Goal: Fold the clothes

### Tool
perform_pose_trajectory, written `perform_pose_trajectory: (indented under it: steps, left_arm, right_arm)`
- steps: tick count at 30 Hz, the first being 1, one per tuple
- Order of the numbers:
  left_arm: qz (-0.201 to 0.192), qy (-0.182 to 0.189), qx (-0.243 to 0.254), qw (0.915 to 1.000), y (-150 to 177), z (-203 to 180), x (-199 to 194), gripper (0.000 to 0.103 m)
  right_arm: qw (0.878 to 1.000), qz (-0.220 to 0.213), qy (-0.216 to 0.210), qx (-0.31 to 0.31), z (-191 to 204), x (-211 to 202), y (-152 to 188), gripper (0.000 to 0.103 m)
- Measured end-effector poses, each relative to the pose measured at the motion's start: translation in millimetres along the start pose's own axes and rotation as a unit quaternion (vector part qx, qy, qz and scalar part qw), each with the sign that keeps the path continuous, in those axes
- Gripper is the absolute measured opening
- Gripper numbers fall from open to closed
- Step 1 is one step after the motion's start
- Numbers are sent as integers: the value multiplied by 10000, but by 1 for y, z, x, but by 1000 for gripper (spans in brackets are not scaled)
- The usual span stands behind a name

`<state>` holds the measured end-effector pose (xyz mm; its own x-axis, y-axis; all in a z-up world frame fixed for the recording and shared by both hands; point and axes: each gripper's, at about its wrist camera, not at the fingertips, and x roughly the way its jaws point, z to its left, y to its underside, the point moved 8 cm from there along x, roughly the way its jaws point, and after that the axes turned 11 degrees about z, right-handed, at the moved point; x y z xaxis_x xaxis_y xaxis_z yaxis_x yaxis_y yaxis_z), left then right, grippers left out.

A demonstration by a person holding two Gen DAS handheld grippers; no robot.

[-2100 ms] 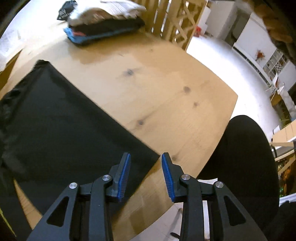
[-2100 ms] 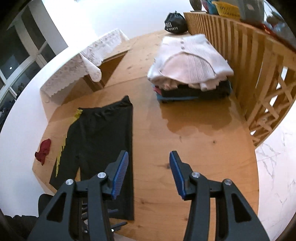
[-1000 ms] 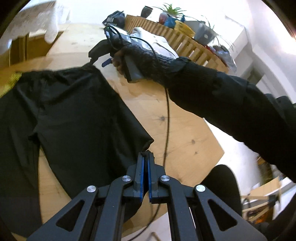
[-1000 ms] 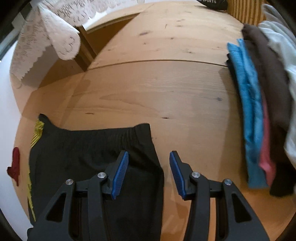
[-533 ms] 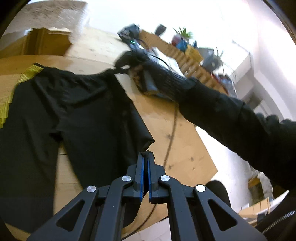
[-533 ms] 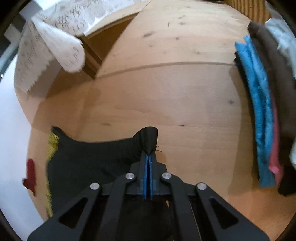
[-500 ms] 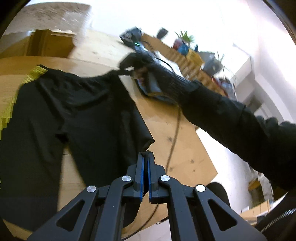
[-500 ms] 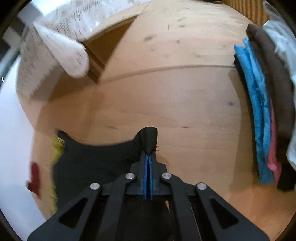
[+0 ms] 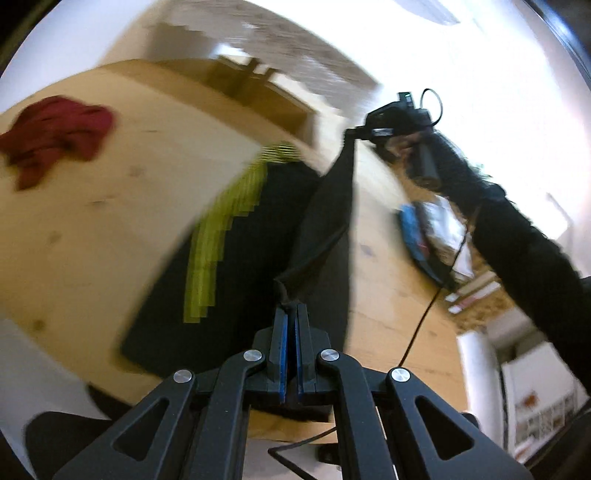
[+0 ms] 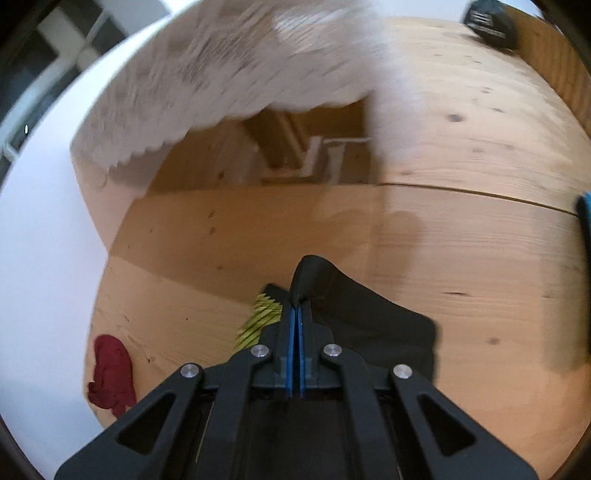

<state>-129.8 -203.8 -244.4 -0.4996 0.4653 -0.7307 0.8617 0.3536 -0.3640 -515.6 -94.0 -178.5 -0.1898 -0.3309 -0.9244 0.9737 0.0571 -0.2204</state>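
Observation:
Black shorts (image 9: 236, 280) with a yellow-green side stripe (image 9: 218, 251) lie on the wooden table (image 9: 110, 221). My left gripper (image 9: 291, 314) is shut on the hem corner of one leg. My right gripper (image 10: 295, 306) is shut on the waistband corner (image 10: 314, 273); it also shows in the left wrist view (image 9: 364, 131), held high by a black-sleeved arm. The lifted edge of the shorts hangs taut between the two grippers, raised over the rest of the garment. The shorts (image 10: 376, 325) show under the right gripper.
A crumpled red cloth (image 9: 55, 136) lies on the table left of the shorts, also in the right wrist view (image 10: 110, 369). A stack of folded clothes (image 9: 432, 240) sits at the right. A white lace cloth (image 10: 229, 74) hangs at the table's far side. A black bag (image 10: 487, 22) sits far right.
Both grippers, shut on the shorts, have lifted one edge off the table and swung it leftward over the garment. The views are now motion-blurred.

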Motion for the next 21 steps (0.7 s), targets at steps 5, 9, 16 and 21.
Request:
perform_pose_trajectory:
  steps: [5, 9, 16, 21]
  left_arm:
    - [-30, -200, -377, 9991, 0, 35, 2, 2]
    - [41, -286, -595, 9978, 1, 54, 6, 2]
    - [32, -797, -861, 9931, 5, 67, -5, 7]
    - [-214, -1186, -433, 9918, -8, 54, -28, 7]
  right_arm:
    - [9988, 208, 324, -299, 36, 51, 0, 1]
    - [9981, 309, 388, -365, 48, 71, -4, 2]
    - [9965, 345, -167, -740, 86, 58, -3, 35]
    - [9930, -13, -602, -1014, 74, 4, 43, 38]
